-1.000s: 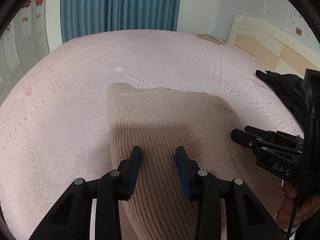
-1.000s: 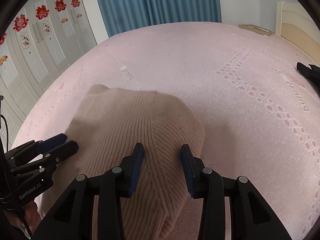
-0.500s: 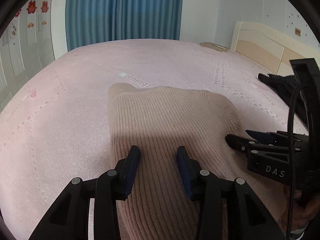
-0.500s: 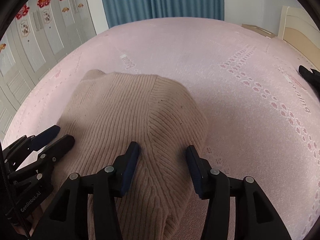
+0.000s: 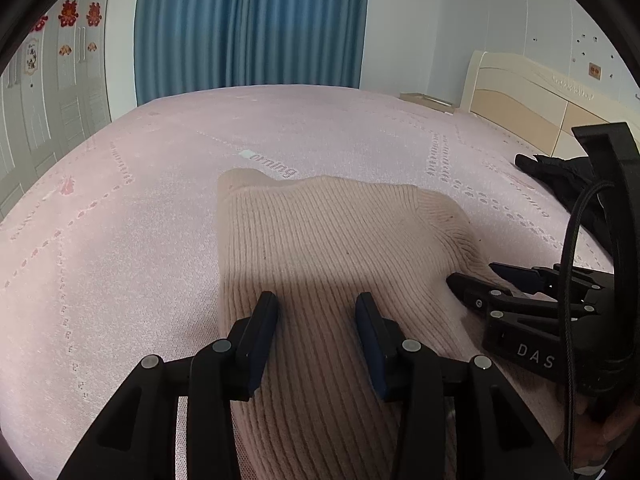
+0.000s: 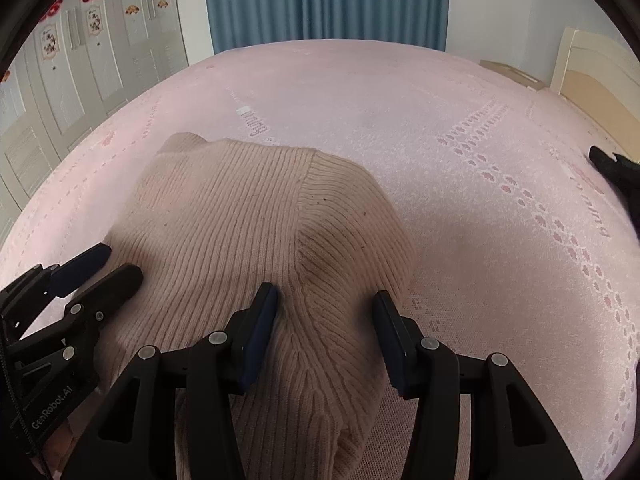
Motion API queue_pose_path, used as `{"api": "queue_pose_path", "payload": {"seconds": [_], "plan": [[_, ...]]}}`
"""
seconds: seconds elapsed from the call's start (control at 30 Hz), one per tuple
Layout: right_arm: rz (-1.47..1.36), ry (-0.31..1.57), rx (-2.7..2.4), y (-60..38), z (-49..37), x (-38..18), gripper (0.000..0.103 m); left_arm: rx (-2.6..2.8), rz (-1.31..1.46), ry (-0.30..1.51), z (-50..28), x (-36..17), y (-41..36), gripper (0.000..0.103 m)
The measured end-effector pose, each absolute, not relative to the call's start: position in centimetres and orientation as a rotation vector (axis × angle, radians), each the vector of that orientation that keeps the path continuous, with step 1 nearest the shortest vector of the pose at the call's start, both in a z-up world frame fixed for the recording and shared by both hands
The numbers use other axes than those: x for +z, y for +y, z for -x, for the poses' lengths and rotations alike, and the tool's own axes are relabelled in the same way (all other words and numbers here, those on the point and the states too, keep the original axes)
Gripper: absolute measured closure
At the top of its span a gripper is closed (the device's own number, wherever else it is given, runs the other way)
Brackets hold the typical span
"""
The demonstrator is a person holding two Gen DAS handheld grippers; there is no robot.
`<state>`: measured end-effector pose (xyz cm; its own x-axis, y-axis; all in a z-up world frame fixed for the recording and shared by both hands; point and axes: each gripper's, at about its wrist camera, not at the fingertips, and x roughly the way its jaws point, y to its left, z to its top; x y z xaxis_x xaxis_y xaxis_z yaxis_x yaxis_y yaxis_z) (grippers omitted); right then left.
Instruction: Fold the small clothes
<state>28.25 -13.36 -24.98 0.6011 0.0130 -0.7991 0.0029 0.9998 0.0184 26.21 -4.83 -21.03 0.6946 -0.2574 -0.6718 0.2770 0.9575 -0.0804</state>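
The beige ribbed sweater [image 5: 336, 248] lies folded on the pink bedspread [image 5: 120, 220], passing under both tilted-down grippers, the left gripper [image 5: 316, 312] partly open over its left part, the right gripper [image 6: 326, 308], jaws just widened, partly open over its right edge, neither pinching it.

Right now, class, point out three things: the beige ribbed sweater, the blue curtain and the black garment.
beige ribbed sweater [image 5: 332, 240]: left wrist view, middle of its ribbed body.
blue curtain [image 6: 320, 0]: right wrist view, central folds.
black garment [image 5: 560, 176]: left wrist view, its crumpled top.
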Motion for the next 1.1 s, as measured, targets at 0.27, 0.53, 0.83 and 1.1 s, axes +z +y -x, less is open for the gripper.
{"api": "queue_pose_path", "payload": {"seconds": [0.27,0.53,0.83,1.1], "plan": [[0.010,0.916,-0.007,-13.0,-28.1,-24.9,0.055,-0.301,-0.025,0.741,-26.2,-21.0,-4.6,0.063],[0.018,0.907,-0.010,-12.9,-28.1,-25.0,0.055,-0.303,-0.018,0.742,-26.2,-21.0,-4.4,0.063],[0.016,0.906,0.004,-13.1,-28.2,-24.9,0.055,-0.301,0.006,0.757,-26.4,-20.9,-4.2,0.063],[-0.130,0.916,0.092,-17.0,-27.9,-23.6,0.037,-0.404,0.076,0.843,-27.7,-19.4,-2.1,0.058]]}}
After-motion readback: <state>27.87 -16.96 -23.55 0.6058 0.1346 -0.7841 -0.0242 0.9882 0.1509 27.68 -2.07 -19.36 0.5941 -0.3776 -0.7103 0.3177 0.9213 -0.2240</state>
